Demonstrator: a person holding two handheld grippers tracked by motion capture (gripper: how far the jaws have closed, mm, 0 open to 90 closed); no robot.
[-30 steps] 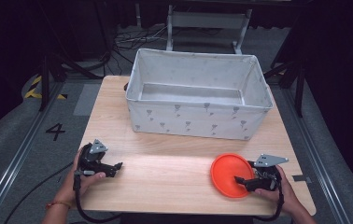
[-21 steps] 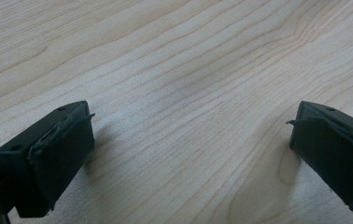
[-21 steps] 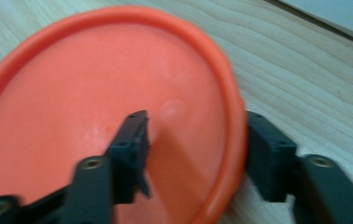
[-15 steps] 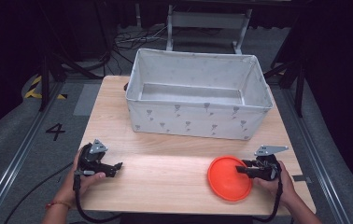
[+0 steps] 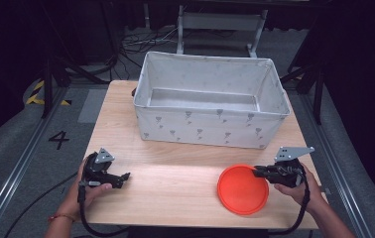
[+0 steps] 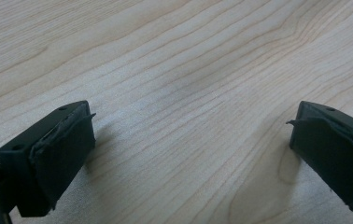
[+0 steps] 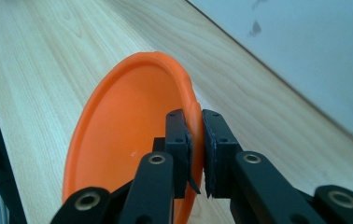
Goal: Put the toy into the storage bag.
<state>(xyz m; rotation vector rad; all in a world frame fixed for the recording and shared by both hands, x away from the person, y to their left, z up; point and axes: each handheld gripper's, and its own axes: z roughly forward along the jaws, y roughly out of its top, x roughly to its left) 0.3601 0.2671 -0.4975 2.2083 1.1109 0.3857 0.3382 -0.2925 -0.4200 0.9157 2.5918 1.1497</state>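
- Dark room, light wooden table with a big white fabric bin at the far side
- Orange plate sat at the near right, well short of the bin
- Right gripper was clenched on its right rim, one jaw on either side of the edge
- Looked light, stiff plastic, a bit slick, so I'd say the rim was the spot to grab
- Left gripper was released, jaws wide over bare wood at the near left

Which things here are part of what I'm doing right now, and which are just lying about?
In the job:
- round orange plastic plate, rim pinched
- right claw, shut on that plate's rim
- large white fabric bin with grey print, possibly the destination

Idle or background:
- left claw, open over the bare light wooden table
- cables on the floor behind the table
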